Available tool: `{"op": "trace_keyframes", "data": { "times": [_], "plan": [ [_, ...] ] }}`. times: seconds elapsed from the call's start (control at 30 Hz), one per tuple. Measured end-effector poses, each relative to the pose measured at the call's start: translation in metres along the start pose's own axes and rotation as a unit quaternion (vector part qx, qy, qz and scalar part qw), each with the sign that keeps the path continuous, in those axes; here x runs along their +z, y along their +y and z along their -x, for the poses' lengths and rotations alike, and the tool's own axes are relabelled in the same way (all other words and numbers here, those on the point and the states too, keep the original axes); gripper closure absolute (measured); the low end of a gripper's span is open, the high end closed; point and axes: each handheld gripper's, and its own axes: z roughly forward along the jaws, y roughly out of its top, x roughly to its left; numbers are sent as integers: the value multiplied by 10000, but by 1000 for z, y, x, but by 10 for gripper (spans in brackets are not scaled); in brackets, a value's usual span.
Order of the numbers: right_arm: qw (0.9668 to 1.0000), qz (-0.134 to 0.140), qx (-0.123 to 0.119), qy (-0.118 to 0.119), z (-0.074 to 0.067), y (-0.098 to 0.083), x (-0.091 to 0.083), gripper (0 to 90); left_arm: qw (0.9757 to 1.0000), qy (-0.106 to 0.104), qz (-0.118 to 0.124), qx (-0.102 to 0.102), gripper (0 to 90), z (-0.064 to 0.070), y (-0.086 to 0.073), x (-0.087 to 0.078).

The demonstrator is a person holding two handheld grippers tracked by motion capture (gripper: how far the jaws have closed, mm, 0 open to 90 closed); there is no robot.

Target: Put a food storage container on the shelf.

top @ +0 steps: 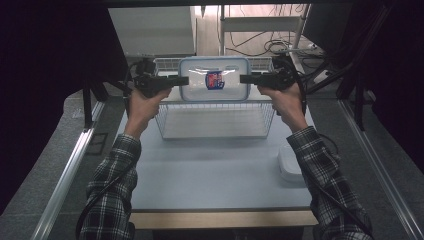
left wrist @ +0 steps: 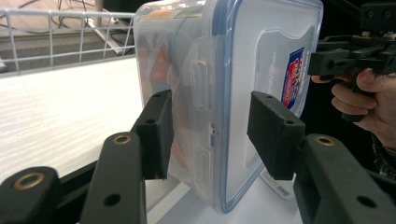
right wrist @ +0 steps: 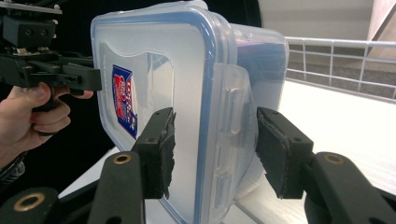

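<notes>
The left gripper (top: 181,80) and right gripper (top: 247,78) are each clamping an opposite end of the lidded plastic container (top: 214,79), sharing its weight to keep it level above the far wire basket (top: 167,119).

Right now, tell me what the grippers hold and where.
Both hold the lidded plastic container: left gripper and right gripper clamp its opposite short ends, across lid and base.

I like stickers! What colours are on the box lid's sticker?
The sticker is red, white and blue, clearest in the right gripper view.
</notes>
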Motion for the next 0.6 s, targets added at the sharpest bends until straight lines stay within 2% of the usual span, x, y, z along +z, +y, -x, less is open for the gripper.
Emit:
{"op": "trace_keyframes", "data": {
  "times": [0.27, 0.3, 0.33, 0.37, 0.43, 0.5, 0.6],
  "plan": [
    [9999, -28, 105, 0, 6, 3, 5, 479, 9998, 111, 80, 140, 496, 0, 1, 3],
    [10000, -30, 42, -50, 6, 2, 5, 469, 9993, 254, 154, 221, 486, 2, 0, 3],
    [10000, -30, 42, -50, 6, 2, 5, 469, 9993, 254, 154, 221, 486, 2, 0, 3],
    [9999, -41, 19, -95, 5, 2, 6, 465, 9988, 368, 162, 277, 486, 3, -1, 4],
    [9998, -65, -35, -176, 3, 2, 7, 456, 9982, 473, 91, 363, 514, 5, -1, 6],
    [9996, -95, -51, -266, 2, 3, 9, 441, 9967, 684, -24, 430, 512, 7, -1, 10],
    [9994, -119, 27, -315, 4, 4, 11, 414, 9956, 807, -165, 454, 506, 6, -1, 12]
  ]
}}
